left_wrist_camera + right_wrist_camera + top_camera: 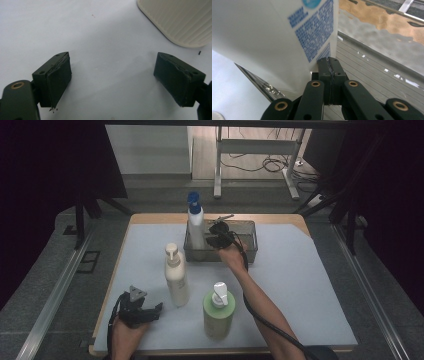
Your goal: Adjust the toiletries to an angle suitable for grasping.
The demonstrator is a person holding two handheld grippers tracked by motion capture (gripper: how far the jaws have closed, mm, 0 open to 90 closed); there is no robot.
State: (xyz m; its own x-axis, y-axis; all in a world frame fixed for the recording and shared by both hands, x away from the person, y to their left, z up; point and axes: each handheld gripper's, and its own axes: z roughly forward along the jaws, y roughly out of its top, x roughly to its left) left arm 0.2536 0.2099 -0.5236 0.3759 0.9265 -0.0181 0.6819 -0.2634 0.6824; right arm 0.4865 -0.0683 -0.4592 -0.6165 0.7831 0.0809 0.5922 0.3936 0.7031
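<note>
A white spray bottle with a blue cap stands upright at the left end of a grey see-through basket at the back of the table. My right gripper reaches into the basket just right of that bottle. In the right gripper view its jaws are shut against each other with nothing between them, their tips beside the bottle's blue-printed label. My left gripper rests near the front left of the mat. Its jaws stand open over bare mat, and the base of a cream bottle lies beyond them.
A cream pump bottle and a green pump bottle stand upright on the white mat in front of the basket. The basket's ribbed floor right of the white bottle holds nothing. A metal frame and cables lie on the floor beyond the table.
</note>
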